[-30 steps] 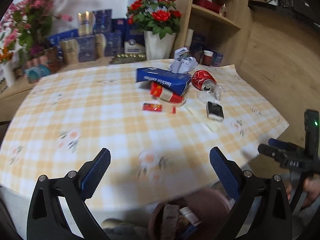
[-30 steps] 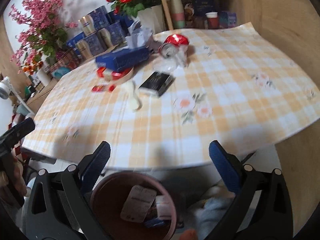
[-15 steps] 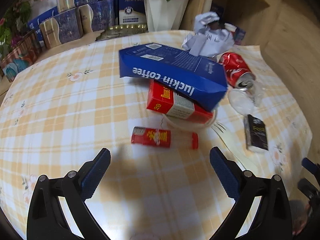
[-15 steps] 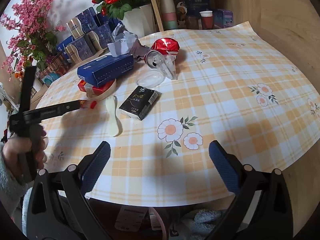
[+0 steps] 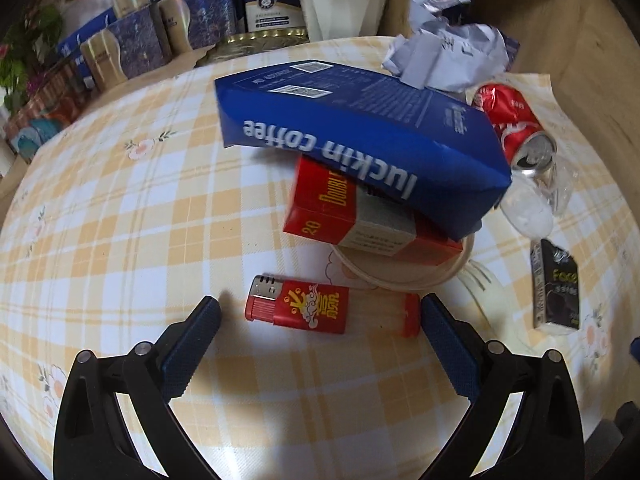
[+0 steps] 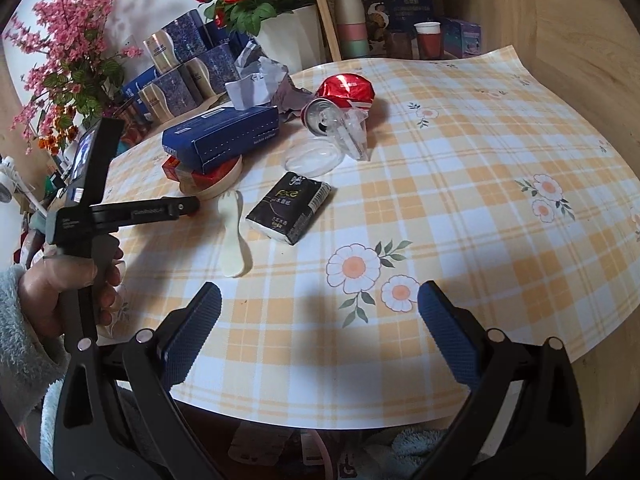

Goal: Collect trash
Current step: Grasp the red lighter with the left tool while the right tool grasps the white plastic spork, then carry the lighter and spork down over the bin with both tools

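Left gripper (image 5: 318,312) low over the counter (image 5: 120,216), fingers spread wide and holding nothing; the red lighter (image 5: 298,310) lies flat on the checked cloth between the two tips, touching neither that can be seen. Just beyond the lighter: a red cigarette pack (image 5: 340,212) resting on a shallow cream dish (image 5: 404,272), with the blue coffee box (image 5: 360,136) lying tilted across the pack. Far right of that, crumpled white paper (image 5: 444,56), a crushed red can (image 5: 512,124) on its side, clear plastic wrap (image 5: 528,208). Black tissue packet (image 5: 556,284) lies near right, apart from the dish. Right gripper (image 6: 318,312) hovers over the near edge of the counter, fingers likewise released, nothing between them. From the right wrist view a pale plastic spoon (image 6: 234,236) lies just left of the tissue packet, and the person's left hand (image 6: 60,284) grips the left gripper's handle at left.
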Demonstrator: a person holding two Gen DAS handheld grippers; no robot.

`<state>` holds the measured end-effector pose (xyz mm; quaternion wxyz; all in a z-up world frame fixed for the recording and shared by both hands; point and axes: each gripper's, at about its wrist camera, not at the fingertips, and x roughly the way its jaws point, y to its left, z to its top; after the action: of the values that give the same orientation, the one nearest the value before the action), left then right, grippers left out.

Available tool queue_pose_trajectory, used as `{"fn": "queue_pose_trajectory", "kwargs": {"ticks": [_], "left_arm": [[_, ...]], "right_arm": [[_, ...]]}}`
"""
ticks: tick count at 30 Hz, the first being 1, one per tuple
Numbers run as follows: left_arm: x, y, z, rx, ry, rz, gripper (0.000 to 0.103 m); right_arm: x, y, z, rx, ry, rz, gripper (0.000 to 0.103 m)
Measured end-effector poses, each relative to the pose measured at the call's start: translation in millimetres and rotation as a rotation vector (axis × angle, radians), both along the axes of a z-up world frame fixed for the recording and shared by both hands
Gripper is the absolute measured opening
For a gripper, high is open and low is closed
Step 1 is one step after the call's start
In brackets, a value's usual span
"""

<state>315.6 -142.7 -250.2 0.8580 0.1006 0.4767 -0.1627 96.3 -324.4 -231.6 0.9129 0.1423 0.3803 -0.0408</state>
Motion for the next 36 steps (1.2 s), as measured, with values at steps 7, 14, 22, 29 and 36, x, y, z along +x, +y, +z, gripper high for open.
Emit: {"fn": "queue_pose_trajectory", "kwargs": {"ticks": [7,14,22,29,36], "left_arm": [[-14,-3,9,0.024,-0.037,-0.051,0.081],[-40,29,27,-0.123,-0.018,-0.047,0.081],[-98,92,37,-0.302,0.018,0.079,0.081],[-135,130,39,-0.332,-0.006,0.126,0.081],[-148,152,36,-0.353,0.0,0.148,0.081]], "right_arm": [[12,7,1,0.048,-0.005,0.045,0.072],[42,40,1,0.137,0.019,0.19,0.053],[84,75,-13,-0.062,0.112,0.234,0.037],[102,82,-20,-0.143,0.16,0.254,0.03],[108,88,-20,-0.177,0.168,0.256,0.021]]}}
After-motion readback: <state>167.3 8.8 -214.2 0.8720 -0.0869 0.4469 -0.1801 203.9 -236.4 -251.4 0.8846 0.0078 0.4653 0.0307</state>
